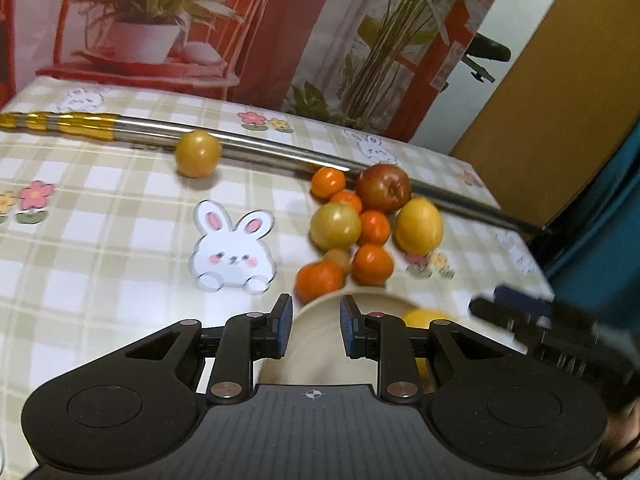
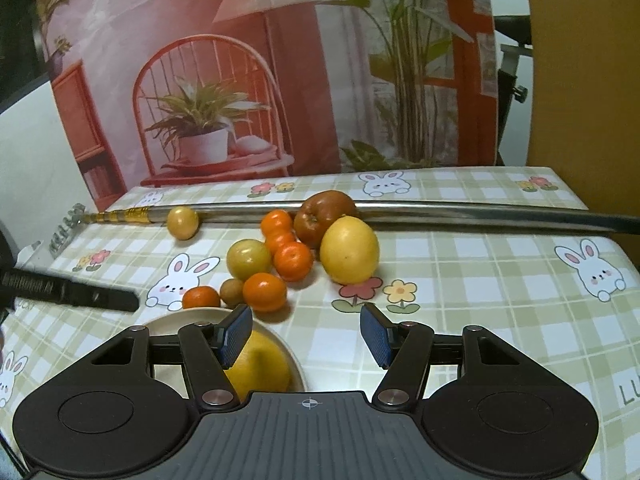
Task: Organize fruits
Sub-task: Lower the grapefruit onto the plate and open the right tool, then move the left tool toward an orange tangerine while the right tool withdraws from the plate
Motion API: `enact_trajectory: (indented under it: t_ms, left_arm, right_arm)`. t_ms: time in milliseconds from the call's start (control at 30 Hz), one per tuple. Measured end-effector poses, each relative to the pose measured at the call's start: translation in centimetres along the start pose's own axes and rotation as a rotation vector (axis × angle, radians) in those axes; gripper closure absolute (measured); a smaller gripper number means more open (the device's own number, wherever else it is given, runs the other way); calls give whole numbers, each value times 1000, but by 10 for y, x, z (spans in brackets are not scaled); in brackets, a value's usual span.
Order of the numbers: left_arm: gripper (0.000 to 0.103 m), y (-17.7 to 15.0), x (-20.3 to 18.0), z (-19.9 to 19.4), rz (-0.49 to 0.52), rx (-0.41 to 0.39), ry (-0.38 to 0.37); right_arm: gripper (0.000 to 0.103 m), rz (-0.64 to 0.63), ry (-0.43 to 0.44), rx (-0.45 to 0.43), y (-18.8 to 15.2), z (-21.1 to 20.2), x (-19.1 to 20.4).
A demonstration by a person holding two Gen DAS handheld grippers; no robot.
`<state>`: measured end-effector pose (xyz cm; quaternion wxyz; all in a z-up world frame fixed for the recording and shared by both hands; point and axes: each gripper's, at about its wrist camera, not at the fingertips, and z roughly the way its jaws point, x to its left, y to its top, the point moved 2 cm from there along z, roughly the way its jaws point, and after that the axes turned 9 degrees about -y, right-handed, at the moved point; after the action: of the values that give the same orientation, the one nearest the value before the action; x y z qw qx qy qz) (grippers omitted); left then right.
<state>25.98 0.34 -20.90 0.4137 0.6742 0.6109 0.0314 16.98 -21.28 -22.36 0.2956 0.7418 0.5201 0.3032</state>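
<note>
A pile of fruit lies mid-table: a red apple (image 1: pixel 383 187) (image 2: pixel 324 216), a large yellow citrus (image 1: pixel 419 225) (image 2: pixel 349 250), a yellow-green fruit (image 1: pixel 335 226) (image 2: pixel 249 258), several mandarins (image 1: pixel 372 265) (image 2: pixel 265 292) and a small brown fruit (image 1: pixel 339 258) (image 2: pixel 232 292). One yellow fruit (image 1: pixel 198 154) (image 2: pixel 183 222) sits apart by the rod. A beige plate (image 1: pixel 316 344) (image 2: pixel 188 315) holds another yellow citrus (image 1: pixel 424 316) (image 2: pixel 260 364). My left gripper (image 1: pixel 317 328) hovers open over the plate. My right gripper (image 2: pixel 306 336) is open beside the plate, its left finger over the citrus.
A long metal rod (image 1: pixel 280 148) (image 2: pixel 440 210) with a gold-wrapped end lies across the table behind the fruit. A printed backdrop stands at the far edge. The table's right edge (image 1: pixel 532 256) drops off near the pile. The checked cloth is bare left of the fruit.
</note>
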Motion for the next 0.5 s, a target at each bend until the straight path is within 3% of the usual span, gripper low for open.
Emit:
enact_trajectory:
  t_ms: [367,500]
  left_arm:
    - [76,24,15,56,-162,71,-40]
    - [74,27,17,64,-175,71,-37]
  right_arm:
    - [47,30,-12,5,-3,3,-14]
    - [47,39,-17,10,-4,5,-17]
